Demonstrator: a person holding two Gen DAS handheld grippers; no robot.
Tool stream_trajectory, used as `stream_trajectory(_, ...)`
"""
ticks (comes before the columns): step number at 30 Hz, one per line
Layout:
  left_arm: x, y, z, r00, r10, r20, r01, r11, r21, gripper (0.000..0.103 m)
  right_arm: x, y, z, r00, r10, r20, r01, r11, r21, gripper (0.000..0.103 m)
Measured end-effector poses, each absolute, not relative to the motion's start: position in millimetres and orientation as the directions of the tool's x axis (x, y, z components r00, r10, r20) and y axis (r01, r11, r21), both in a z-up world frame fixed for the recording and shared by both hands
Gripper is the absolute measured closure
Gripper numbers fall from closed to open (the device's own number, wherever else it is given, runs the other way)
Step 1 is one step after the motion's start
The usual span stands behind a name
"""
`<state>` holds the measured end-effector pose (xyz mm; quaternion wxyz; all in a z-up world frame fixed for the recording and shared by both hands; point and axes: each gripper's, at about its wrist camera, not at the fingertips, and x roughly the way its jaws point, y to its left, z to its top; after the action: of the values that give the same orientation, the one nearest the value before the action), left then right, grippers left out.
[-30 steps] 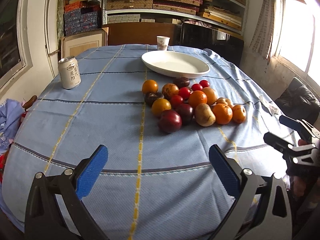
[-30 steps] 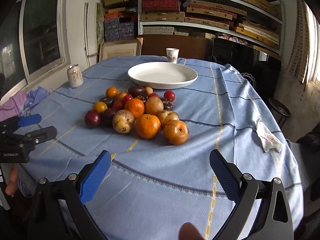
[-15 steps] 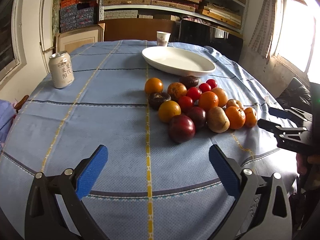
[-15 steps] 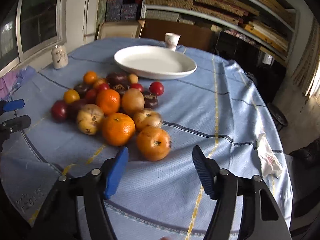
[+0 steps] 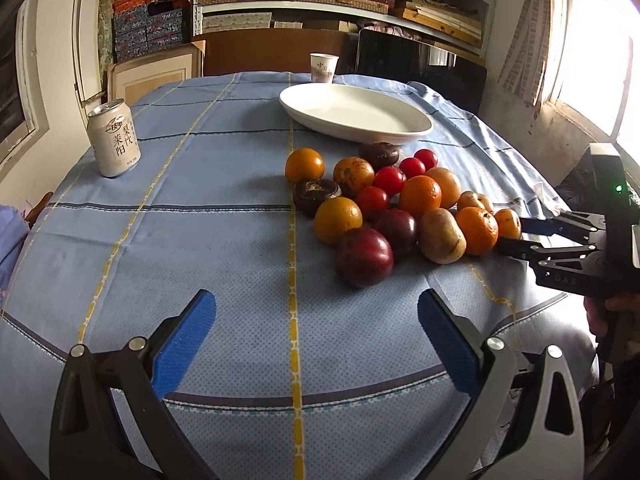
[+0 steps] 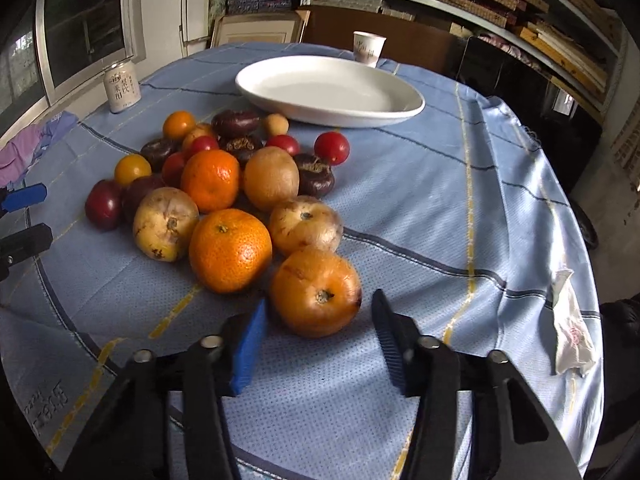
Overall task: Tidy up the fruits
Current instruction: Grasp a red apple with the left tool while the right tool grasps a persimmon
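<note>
A pile of fruit lies on the blue tablecloth (image 5: 224, 248): oranges, red tomatoes, dark plums, brown pears. In the right wrist view an orange persimmon-like fruit (image 6: 316, 292) at the pile's near edge sits between the tips of my right gripper (image 6: 318, 312). Its jaws are closing, with small gaps still showing on both sides of the fruit. The left wrist view shows this gripper (image 5: 510, 236) at the same fruit (image 5: 508, 222). My left gripper (image 5: 316, 320) stands open and empty, short of a dark red plum (image 5: 364, 257). An empty white plate (image 5: 356, 112) lies behind the pile.
A drink can (image 5: 114, 138) stands at the table's left side, a paper cup (image 5: 324, 67) behind the plate. A crumpled white wrapper (image 6: 570, 324) lies near the right edge. Shelves of boxes fill the back wall.
My right gripper has come forward and down to the nearest orange fruit, its jaws narrowing from wide to just around it. The left gripper edged toward the pile early on, then held still.
</note>
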<state>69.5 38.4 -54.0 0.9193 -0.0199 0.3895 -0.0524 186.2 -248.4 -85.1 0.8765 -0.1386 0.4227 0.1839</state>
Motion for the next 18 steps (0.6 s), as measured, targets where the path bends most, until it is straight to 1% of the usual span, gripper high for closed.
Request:
stream_trajectory(5, 76.9, 36.9, -53.6, 0.67, -0.145, -0.728, 0.1, 0.989, -0.105, 0.004, 182.5, -252.6, -82.3, 0.583, 0.226, -0.78, -0.438, 0.897, -0.068, 0.059)
stream_trajectory(8, 84.3, 38.0, -53.0, 0.65, -0.199, -0.734, 0.12, 0.98, -0.16, 0.005, 171.9, -264.0, -73.8, 0.603, 0.258, -0.755, -0.414, 0.91, -0.02, 0.059)
stream_trajectory(10, 89.4, 38.9, -53.5, 0.639, -0.226, -0.735, 0.122, 0.974, -0.193, 0.01, 164.8, -269.7, -69.8, 0.612, 0.271, -0.743, -0.399, 0.917, 0.005, 0.059)
stream_trajectory(11, 95.5, 39.5, -54.3, 0.628, -0.239, -0.741, 0.12, 0.97, -0.211, 0.016, 160.0, -273.2, -67.7, 0.619, 0.28, -0.734, -0.391, 0.92, 0.022, 0.059)
stream_trajectory(12, 98.0, 38.7, -55.4, 0.622, -0.242, -0.744, 0.118, 0.969, -0.217, 0.02, 156.6, -276.2, -66.5, 0.624, 0.287, -0.727, -0.383, 0.923, 0.036, 0.059)
stream_trajectory(13, 104.0, 38.3, -57.3, 0.614, -0.241, -0.752, 0.11, 0.969, -0.221, 0.02, 153.6, -278.4, -65.7, 0.628, 0.293, -0.721, -0.375, 0.926, 0.049, 0.059)
stream_trajectory(15, 111.1, 35.8, -61.0, 0.601, -0.24, -0.763, 0.107, 0.97, -0.22, 0.028, 148.4, -282.2, -65.1, 0.632, 0.301, -0.714, -0.362, 0.929, 0.072, 0.059)
stream_trajectory(18, 119.5, 31.6, -66.1, 0.582, -0.248, -0.775, 0.108, 0.967, -0.229, 0.029, 145.3, -283.4, -66.0, 0.633, 0.305, -0.711, -0.359, 0.93, 0.079, 0.059)
